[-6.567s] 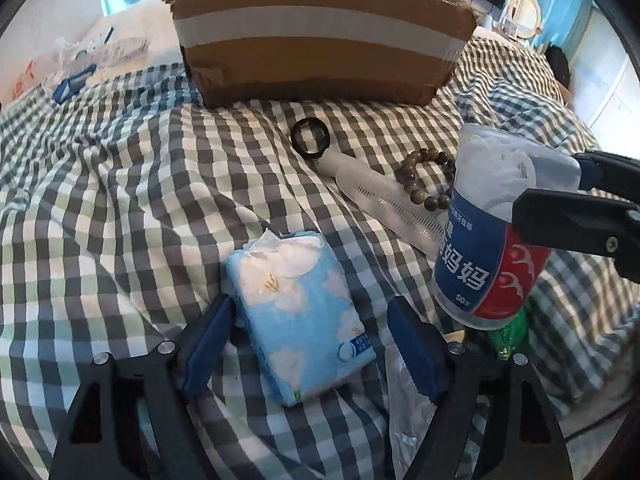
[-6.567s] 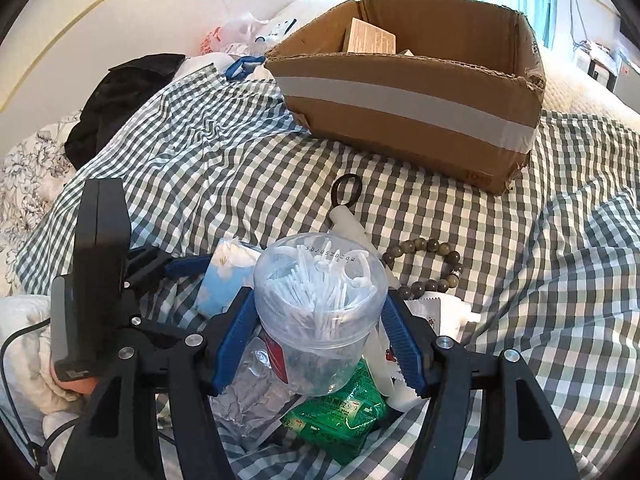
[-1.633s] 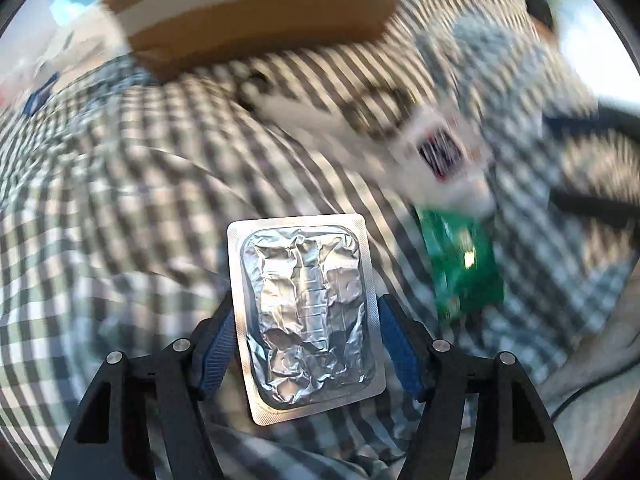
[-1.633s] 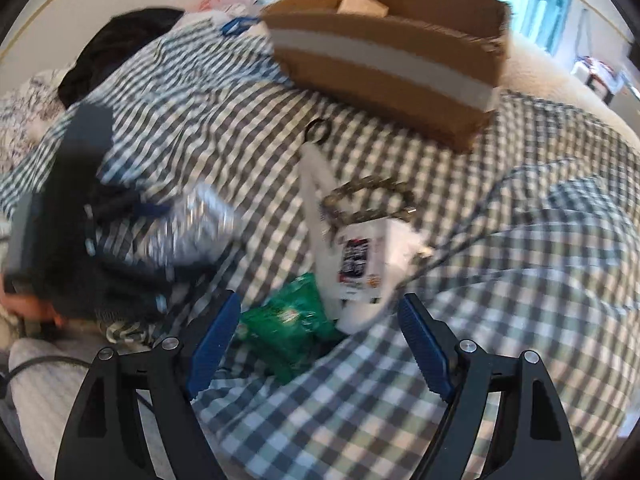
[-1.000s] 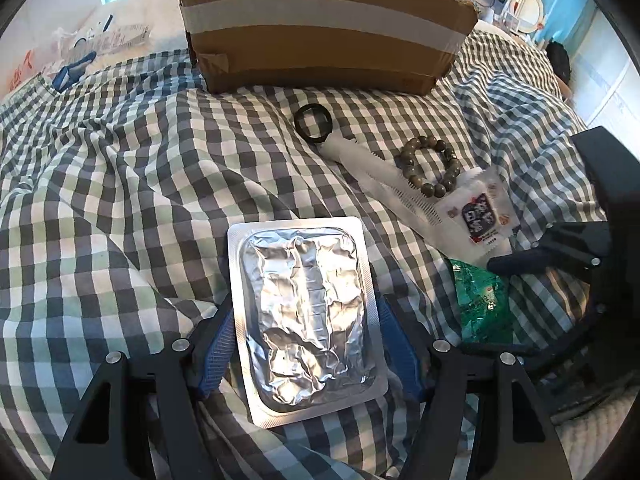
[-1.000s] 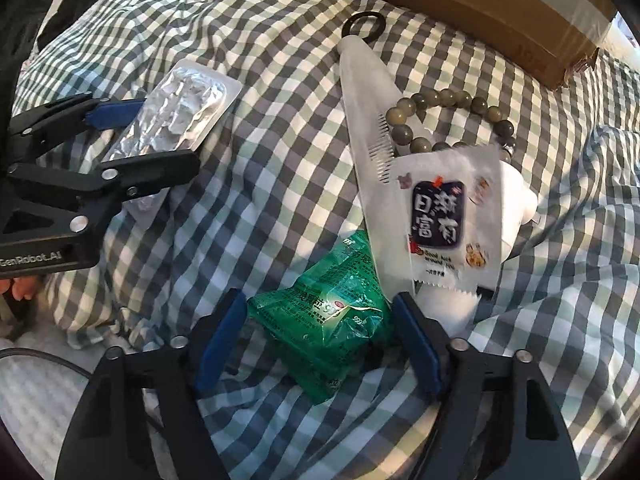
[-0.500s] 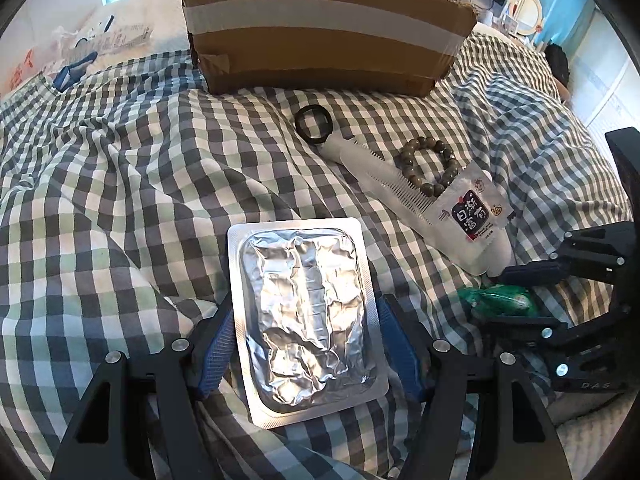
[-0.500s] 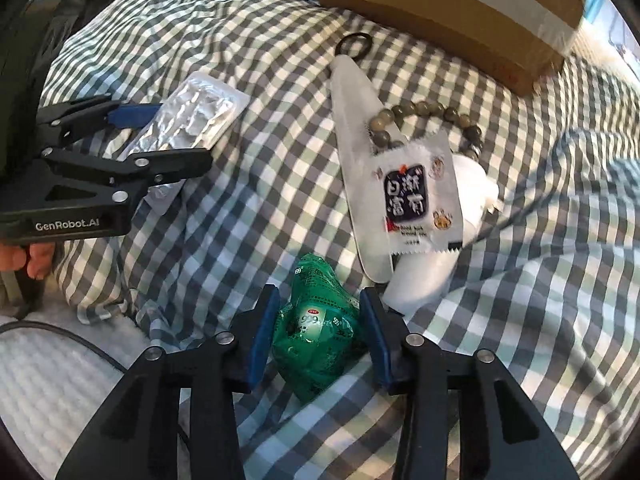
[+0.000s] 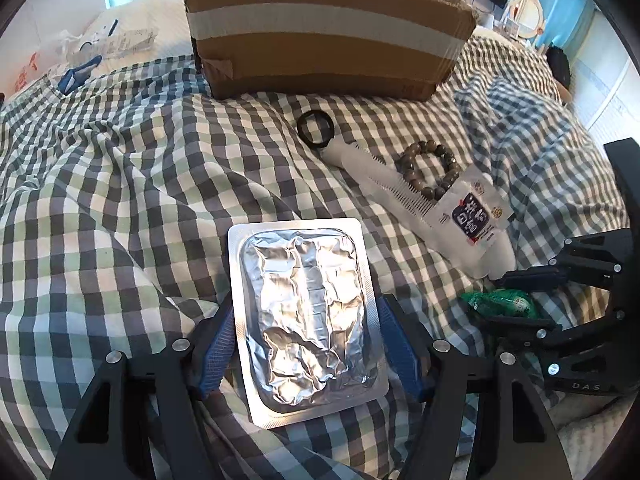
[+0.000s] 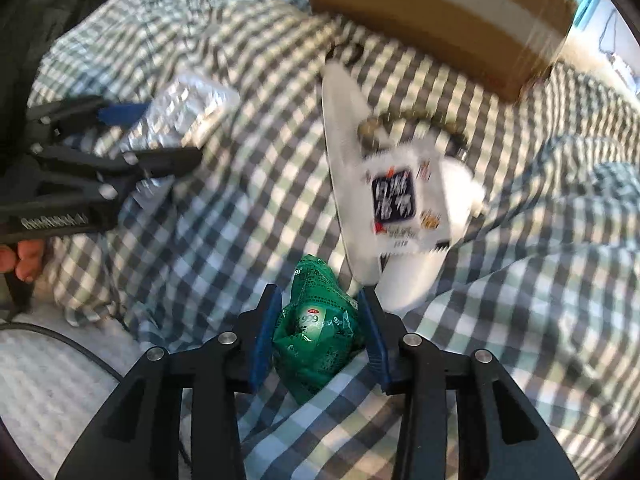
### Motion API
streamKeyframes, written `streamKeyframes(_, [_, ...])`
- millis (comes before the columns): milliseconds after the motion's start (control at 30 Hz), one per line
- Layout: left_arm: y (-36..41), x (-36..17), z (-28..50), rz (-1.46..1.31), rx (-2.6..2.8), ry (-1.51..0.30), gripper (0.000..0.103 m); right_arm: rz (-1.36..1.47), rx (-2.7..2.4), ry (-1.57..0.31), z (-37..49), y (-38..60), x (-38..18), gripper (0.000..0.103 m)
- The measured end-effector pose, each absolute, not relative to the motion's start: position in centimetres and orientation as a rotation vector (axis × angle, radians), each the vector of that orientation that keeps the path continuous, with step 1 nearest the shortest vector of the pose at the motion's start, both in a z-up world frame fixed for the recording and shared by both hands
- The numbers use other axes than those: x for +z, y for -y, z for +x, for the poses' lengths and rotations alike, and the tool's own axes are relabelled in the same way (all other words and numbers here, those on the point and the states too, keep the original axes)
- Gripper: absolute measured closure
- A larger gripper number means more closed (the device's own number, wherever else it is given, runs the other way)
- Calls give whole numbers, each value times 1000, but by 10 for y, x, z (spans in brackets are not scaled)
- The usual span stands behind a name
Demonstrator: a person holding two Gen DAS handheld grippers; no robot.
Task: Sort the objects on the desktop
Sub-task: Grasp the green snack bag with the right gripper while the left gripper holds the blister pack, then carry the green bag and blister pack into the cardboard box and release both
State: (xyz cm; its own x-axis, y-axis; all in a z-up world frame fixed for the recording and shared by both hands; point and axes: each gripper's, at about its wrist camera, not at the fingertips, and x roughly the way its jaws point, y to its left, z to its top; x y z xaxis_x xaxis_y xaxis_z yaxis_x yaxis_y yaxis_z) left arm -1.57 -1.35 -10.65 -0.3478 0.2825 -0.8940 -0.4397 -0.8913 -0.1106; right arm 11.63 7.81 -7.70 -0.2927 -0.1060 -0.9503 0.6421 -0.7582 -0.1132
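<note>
A: Where's the cardboard box point(image 10: 460, 12)?
B: Twelve o'clock, nearer the right tongs point(image 10: 318, 338), which have just been closing and now pinch the green packet point(image 10: 316, 332).
A: The left tongs point(image 9: 304, 340)?
B: Clamping the foil blister pack point(image 9: 306, 316), long axis toward the box.

Cardboard box point(image 9: 320, 36): I see only its outer wall and rim from the left wrist; the inside is hidden, and in the right wrist view its top is cut off.
Right wrist view: motion blur smears the bead bracelet point(image 10: 412, 124), the white sachet point(image 10: 404, 200) print and the checked cloth point(image 10: 200, 240); I cannot read the lettering.
Blister pack point(image 9: 306, 316): its near edges sit behind the left gripper point(image 9: 306, 344) pads; I see foil only, not what it contains.
White comb point(image 9: 384, 188): its far end lies under the sachet.
Green packet point(image 9: 498, 304): mostly hidden between the right gripper point(image 10: 318, 330) fingers in the left wrist view.
Hand point(image 10: 22, 258): only fingertips show at the frame edge.
</note>
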Motion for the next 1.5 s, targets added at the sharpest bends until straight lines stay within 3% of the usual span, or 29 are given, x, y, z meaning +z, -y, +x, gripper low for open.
streamKeyframes(467, [13,-68,-19,-1370,2326,-156,33,1235,-2190,-657,110,-56,-8,64])
streamKeyframes(833, [-1,-11,-51,-1196,2428,-239,33,1020,-2341,-688,74,-56,77,64])
streamKeyframes(1100, [-25,44,-97,-1013,2506,-189,33,874,-2465,-536,24,-58,131,64])
streamKeyframes(1500, [-59,54,-185,-919,2575,-104,33,856,-2566,-462,-67,-57,135,64])
